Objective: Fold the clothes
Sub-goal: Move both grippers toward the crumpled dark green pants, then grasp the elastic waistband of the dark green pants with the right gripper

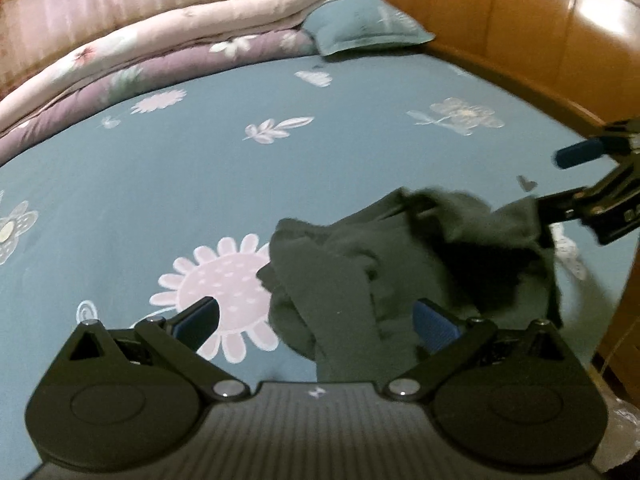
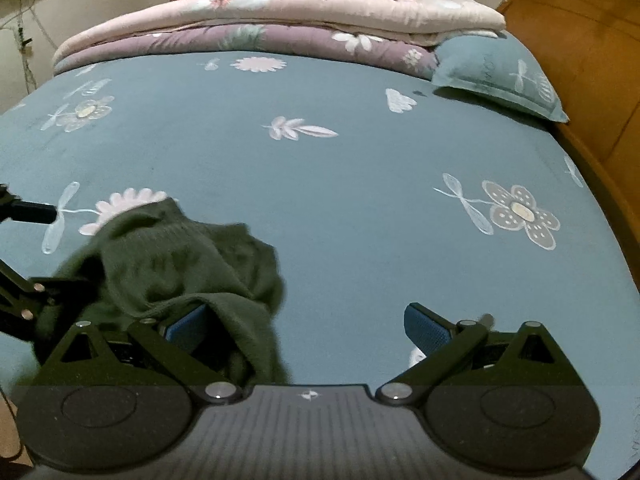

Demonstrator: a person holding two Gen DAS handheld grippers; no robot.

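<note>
A dark green garment (image 1: 400,264) lies crumpled on the teal flowered bed sheet (image 1: 280,168). In the left wrist view my left gripper (image 1: 318,322) is open, its right finger over the cloth and its left finger over the bare sheet. My right gripper (image 1: 548,180) comes in from the right, open, with its lower finger at the garment's far edge. In the right wrist view the right gripper (image 2: 308,328) is open, and the garment (image 2: 180,252) drapes over its left finger. The left gripper's fingers (image 2: 32,211) show at the left edge.
Folded pink and purple quilts (image 2: 280,20) lie along the far side of the bed. A teal pillow (image 2: 496,72) rests beside them against the wooden headboard (image 2: 592,60). A broad stretch of sheet (image 2: 360,200) spreads beyond the garment.
</note>
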